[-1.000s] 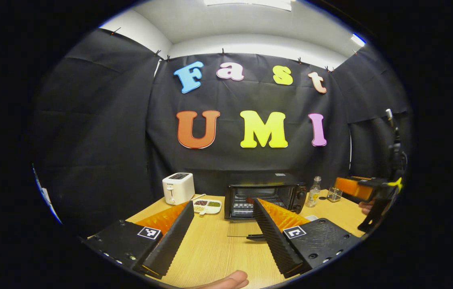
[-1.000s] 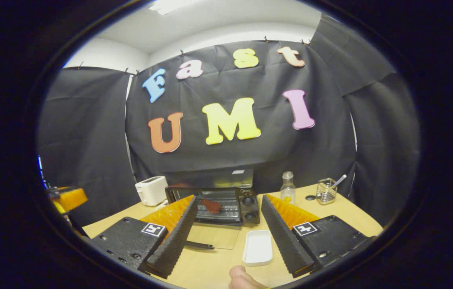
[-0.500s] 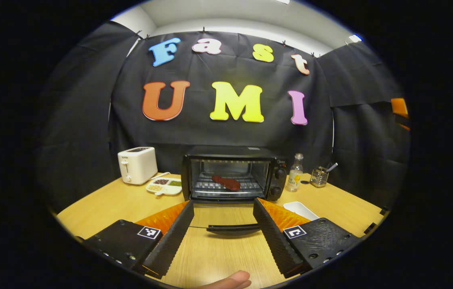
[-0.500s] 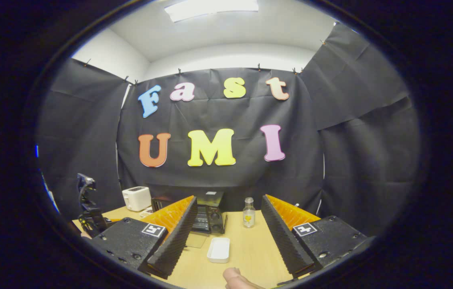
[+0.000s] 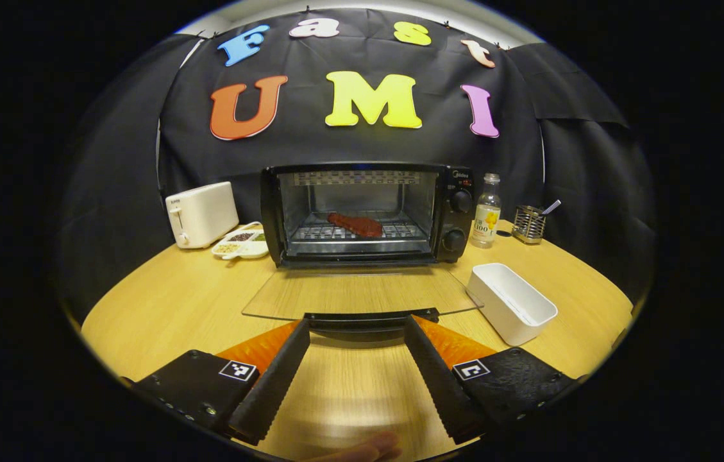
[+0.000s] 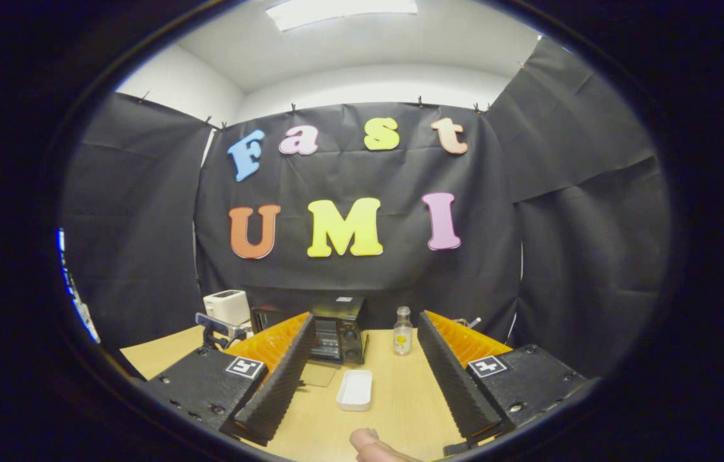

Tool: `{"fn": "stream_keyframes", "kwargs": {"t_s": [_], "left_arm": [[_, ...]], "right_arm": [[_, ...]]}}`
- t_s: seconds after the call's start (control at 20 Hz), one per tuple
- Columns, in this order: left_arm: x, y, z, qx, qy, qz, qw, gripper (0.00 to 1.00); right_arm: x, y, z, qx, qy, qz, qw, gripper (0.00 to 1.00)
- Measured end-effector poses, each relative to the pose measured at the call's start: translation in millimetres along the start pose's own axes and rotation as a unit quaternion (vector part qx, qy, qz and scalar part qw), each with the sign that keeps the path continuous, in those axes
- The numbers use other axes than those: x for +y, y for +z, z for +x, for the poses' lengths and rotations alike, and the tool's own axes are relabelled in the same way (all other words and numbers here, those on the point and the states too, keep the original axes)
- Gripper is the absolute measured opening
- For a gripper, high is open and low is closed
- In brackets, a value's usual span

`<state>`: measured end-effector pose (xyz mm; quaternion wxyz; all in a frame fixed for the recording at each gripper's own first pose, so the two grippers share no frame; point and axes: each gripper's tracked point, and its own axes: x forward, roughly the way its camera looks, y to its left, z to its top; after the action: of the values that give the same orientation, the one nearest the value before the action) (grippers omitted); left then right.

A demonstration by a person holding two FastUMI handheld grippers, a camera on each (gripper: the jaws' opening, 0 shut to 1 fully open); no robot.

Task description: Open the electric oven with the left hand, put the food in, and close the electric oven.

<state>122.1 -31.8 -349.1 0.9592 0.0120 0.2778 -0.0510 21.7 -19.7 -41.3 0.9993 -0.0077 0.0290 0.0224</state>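
Note:
The black electric oven [image 5: 365,212] stands at the back of the table with its glass door [image 5: 362,296] folded down flat. A reddish-brown piece of food [image 5: 355,224] lies on the rack inside. My left gripper [image 5: 356,330] is open, its fingertips just short of the door's black handle [image 5: 362,319], one on each side. In the right gripper view, my right gripper [image 6: 366,327] is open and empty, held back and high over the table. The oven [image 6: 336,337] shows small beyond it, partly behind the left finger. The other gripper's top [image 6: 217,324] shows at the left.
A white empty tray [image 5: 510,301] lies right of the door. A white toaster [image 5: 200,213] and a divided dish [image 5: 241,242] stand left of the oven. A small bottle [image 5: 486,210] and a wire cup [image 5: 528,221] stand to its right. A thumb [image 6: 374,446] shows at the bottom edge.
My left gripper has dropped and moved forward to the open door's handle, staying open. My right gripper has pulled back from the oven and risen, leaving the food on the rack.

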Motion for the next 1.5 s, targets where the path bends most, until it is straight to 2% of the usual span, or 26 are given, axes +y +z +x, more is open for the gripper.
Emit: {"fn": "stream_keyframes", "kwargs": {"t_s": [0.2,0.25,0.3,0.5,0.65,0.8,1.25,1.3,1.45,1.5], "left_arm": [[-3.3,-23.4,15.4,0.037,0.000,0.010,0.999,0.95],[-1.7,-23.2,18.3,0.033,0.002,0.006,0.999,0.96],[-2.4,-18.6,19.8,0.027,0.003,0.004,1.000,0.96],[2.5,-14.3,26.7,0.021,0.006,-0.001,1.000,0.96],[0.5,-16.7,29.5,0.035,-0.005,-0.001,0.999,0.96],[3.7,-22.8,33.0,0.052,0.002,0.013,0.999,0.96],[3.8,-18.0,30.8,0.042,0.001,0.024,0.999,0.95],[3.4,-17.4,30.8,0.043,0.001,0.025,0.999,0.95],[3.6,-10.0,27.4,0.033,0.001,0.026,0.999,0.95],[3.4,-5.1,25.2,0.026,0.001,0.025,0.999,0.95]], "right_arm": [[-6.9,0.0,-1.6,0.002,-0.005,0.000,1.000,1.00],[-8.2,0.9,-3.4,0.000,-0.006,0.001,1.000,0.96],[-8.8,1.8,-3.7,-0.001,-0.008,0.000,1.000,1.00],[-9.6,2.2,-6.9,-0.005,-0.007,0.000,1.000,1.00],[-9.2,1.1,-7.7,-0.004,-0.004,0.001,1.000,1.00],[-8.1,-0.8,-8.1,-0.001,-0.002,0.004,1.000,1.00],[0.0,-5.3,-6.8,-0.001,0.004,-0.011,1.000,1.00],[1.1,-4.6,-6.2,-0.001,0.006,-0.013,1.000,0.96],[3.4,-4.3,-6.7,-0.003,0.008,-0.017,1.000,0.96],[3.7,-3.4,-6.3,-0.004,0.007,-0.017,1.000,1.00]]}}
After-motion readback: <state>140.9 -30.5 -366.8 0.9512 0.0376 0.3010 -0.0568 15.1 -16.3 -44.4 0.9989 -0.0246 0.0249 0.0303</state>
